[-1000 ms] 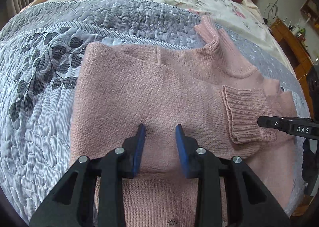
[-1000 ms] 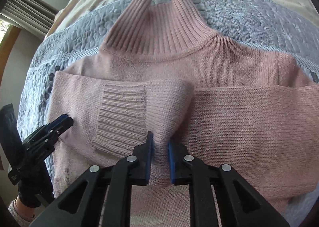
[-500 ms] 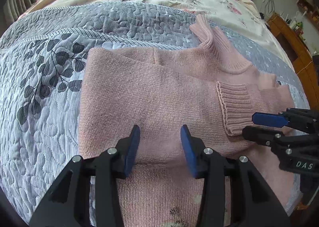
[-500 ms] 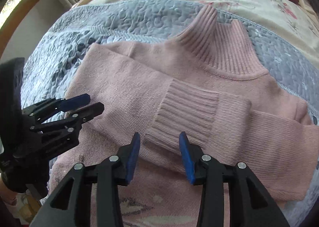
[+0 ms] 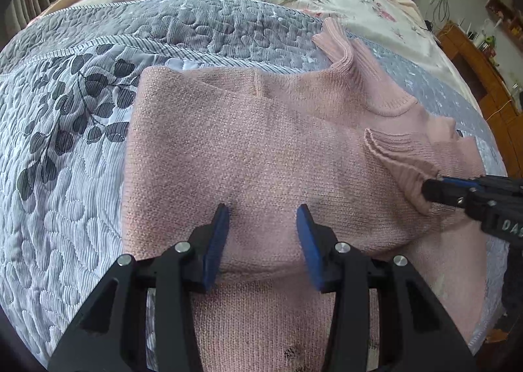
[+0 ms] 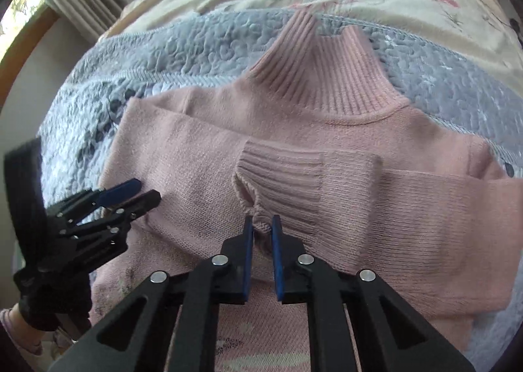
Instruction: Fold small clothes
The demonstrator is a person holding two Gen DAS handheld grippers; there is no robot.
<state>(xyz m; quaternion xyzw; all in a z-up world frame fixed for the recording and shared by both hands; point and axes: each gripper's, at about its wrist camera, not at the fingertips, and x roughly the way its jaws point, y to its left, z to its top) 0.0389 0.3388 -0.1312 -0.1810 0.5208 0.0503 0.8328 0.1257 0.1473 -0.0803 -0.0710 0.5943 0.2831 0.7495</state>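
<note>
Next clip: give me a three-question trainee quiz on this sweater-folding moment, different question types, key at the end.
1. True or false: the left gripper is shut on the pink sweater.
2. Multiple choice: what do the right gripper fingers pinch? A) the turtleneck collar B) the ribbed sleeve cuff C) the grey quilt
3. Fill in: both sleeves lie folded across the sweater's ____.

Key: 1 false, its fingers stand apart over the knit; 2 B; 3 body (chest).
</note>
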